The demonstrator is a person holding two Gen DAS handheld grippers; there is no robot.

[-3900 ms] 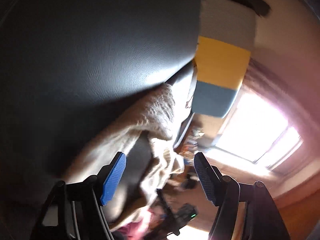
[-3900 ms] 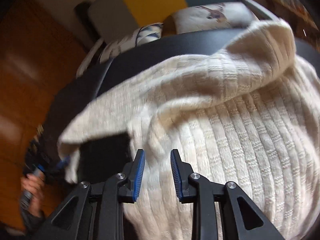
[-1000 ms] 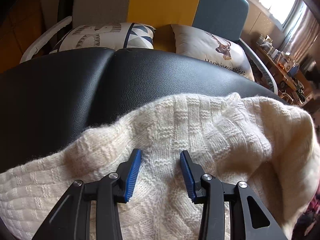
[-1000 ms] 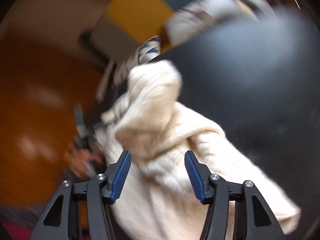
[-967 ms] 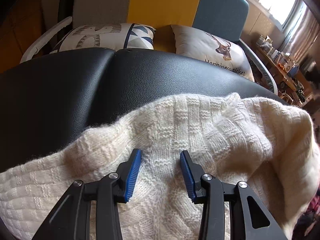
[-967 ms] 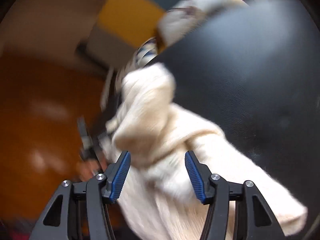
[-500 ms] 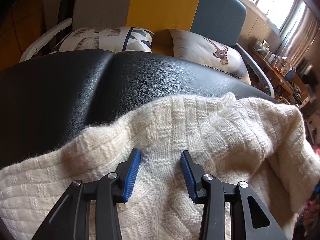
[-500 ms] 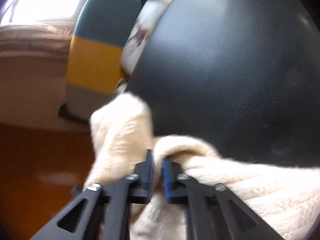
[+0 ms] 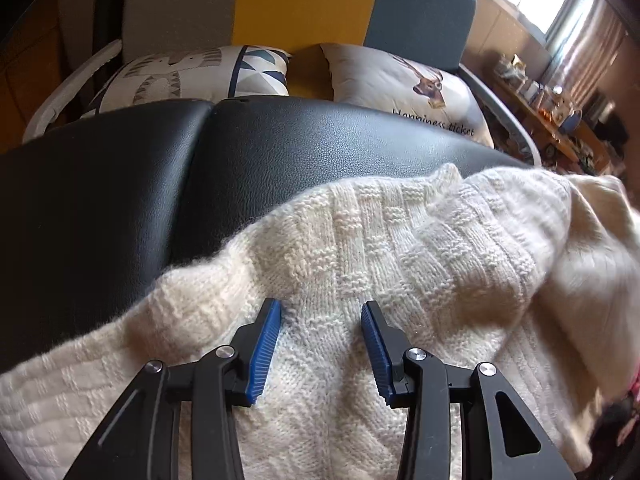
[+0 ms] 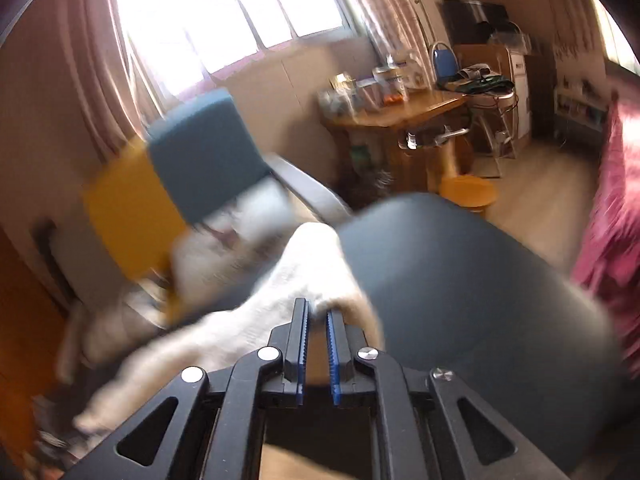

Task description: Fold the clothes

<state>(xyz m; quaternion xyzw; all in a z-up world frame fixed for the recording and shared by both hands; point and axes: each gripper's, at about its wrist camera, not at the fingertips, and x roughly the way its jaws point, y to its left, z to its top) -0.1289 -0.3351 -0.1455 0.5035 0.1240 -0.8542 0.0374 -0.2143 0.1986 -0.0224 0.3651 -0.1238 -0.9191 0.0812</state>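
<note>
Fold under way, unfinished: cream sweater [image 9: 400, 264] bunched on black padded desk [image 9: 120, 184]; left claw [image 9: 322, 344] apart, resting on knit; right claw [image 10: 316, 344], jaws just loosened slightly, clamped on sweater corner.

Two close wrist views, shared sweater [image 9: 400, 248]

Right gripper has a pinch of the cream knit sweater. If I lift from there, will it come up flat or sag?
Probably sags: the sweater already drapes in soft folds over the black cushion. In the right gripper the pinched fabric bunches and trails away limply. The chunky knit looks likely to stretch under its own weight, so support from the left gripper should help.
</note>
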